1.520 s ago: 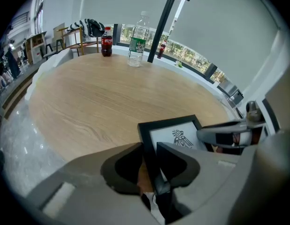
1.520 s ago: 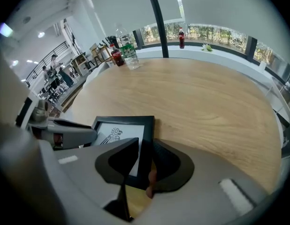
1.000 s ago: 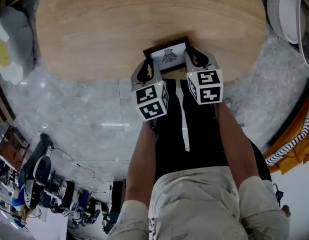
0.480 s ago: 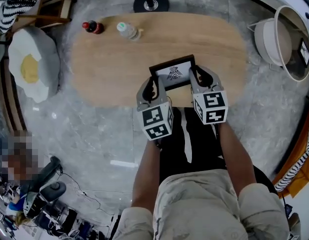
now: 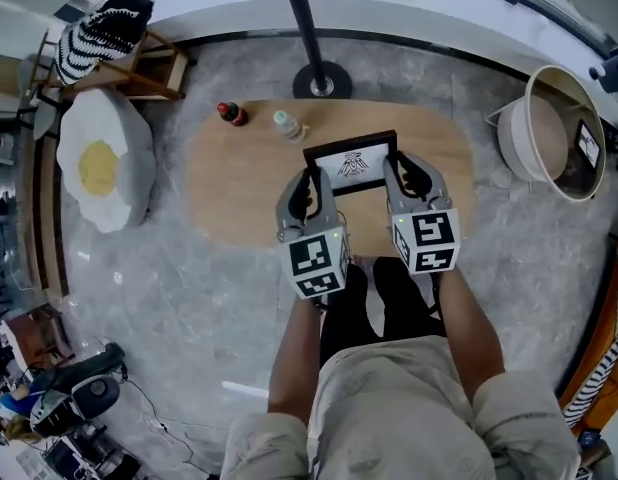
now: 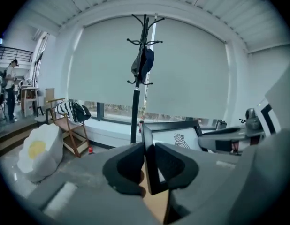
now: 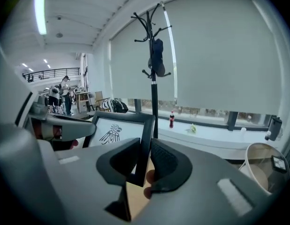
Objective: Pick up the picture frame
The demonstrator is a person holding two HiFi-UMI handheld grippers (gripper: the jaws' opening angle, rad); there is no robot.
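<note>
Clamping picture frame (image 5: 351,165) by side edges: left tongs (image 5: 309,183) (jaws just tightened), right tongs (image 5: 399,174)

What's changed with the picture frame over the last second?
The picture frame has been lifted high above the table. The left claw has just been closing further on the frame's left edge. Unchanged: the right claw still grips its right edge.

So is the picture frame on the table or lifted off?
Lifted: the picture frame shows against the window, clamped by the right gripper and the left gripper, whose jaws just closed further.
</note>
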